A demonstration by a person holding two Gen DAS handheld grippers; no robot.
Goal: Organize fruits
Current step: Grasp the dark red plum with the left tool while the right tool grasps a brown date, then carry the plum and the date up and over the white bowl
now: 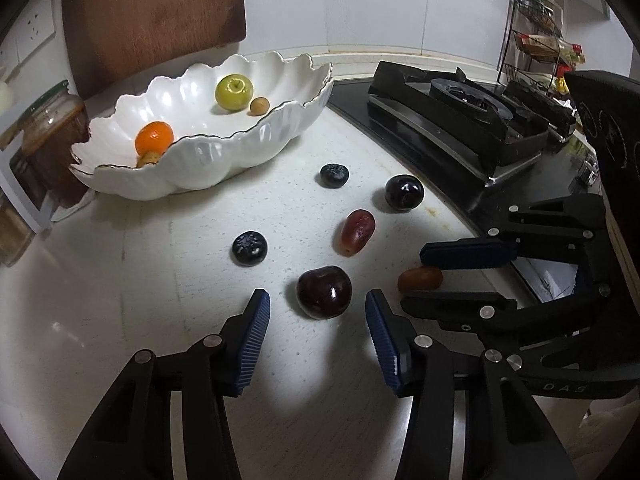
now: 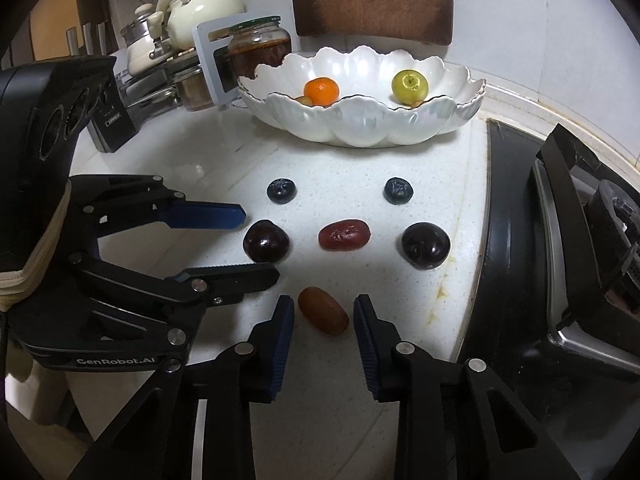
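Note:
Small fruits lie on the white counter. My left gripper (image 1: 318,312) is open, its fingers either side of a dark cherry (image 1: 324,292). My right gripper (image 2: 324,316) is open around a brown-orange date (image 2: 323,310), which also shows in the left wrist view (image 1: 420,279). Two blueberries (image 2: 281,191) (image 2: 398,190), a red date (image 2: 344,234) and another dark cherry (image 2: 425,245) lie further out. The white scalloped bowl (image 2: 360,124) holds an orange (image 2: 321,91), a green apple (image 2: 409,86) and small brown fruits.
A black gas stove (image 2: 560,248) borders the counter on the right. A sauce jar (image 2: 260,46), a teapot (image 2: 200,8) and a wooden board (image 2: 372,0) stand behind the bowl. A spice rack (image 1: 536,40) is at the far right.

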